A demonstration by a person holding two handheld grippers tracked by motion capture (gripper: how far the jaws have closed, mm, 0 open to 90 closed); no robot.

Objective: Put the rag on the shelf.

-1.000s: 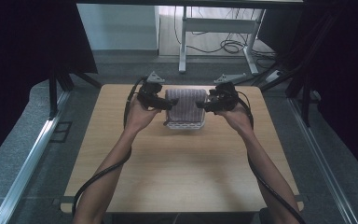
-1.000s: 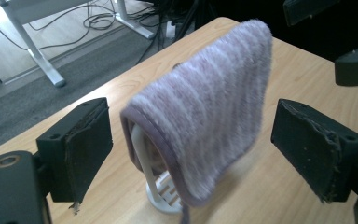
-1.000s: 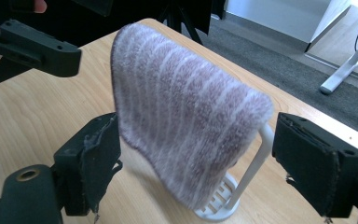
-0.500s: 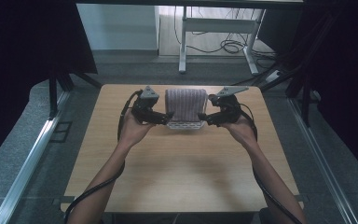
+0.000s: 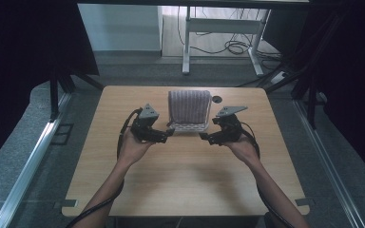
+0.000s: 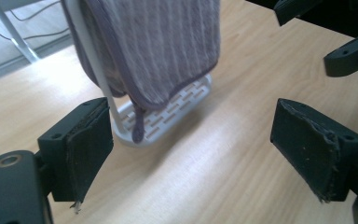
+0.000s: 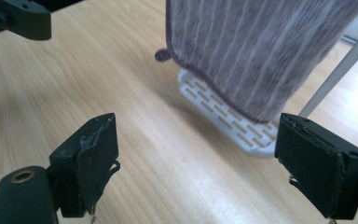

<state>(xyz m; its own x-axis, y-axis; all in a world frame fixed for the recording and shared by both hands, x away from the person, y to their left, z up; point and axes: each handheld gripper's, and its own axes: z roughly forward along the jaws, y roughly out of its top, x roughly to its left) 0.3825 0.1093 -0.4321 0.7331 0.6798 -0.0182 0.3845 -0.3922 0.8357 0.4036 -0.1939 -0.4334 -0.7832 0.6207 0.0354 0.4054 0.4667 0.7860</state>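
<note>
A grey-purple striped towel hangs over a white rack with a slotted base at the back middle of the wooden table. The left gripper is held just left of the rack's front, open and empty. Just right of the rack's front is the right gripper, also open and empty. In the left gripper view the towel drapes ahead over the rack base. In the right gripper view the towel hangs above the rack base.
A small dark round hole lies in the tabletop right of the rack. Beyond the table stand a white desk frame and floor cables. Dark curtains flank both sides. Bare wood extends in front of the hands.
Both grippers have drawn back from the towel's sides toward the person and now hover apart from it, in front of the rack. The towel stays draped on the rack.
</note>
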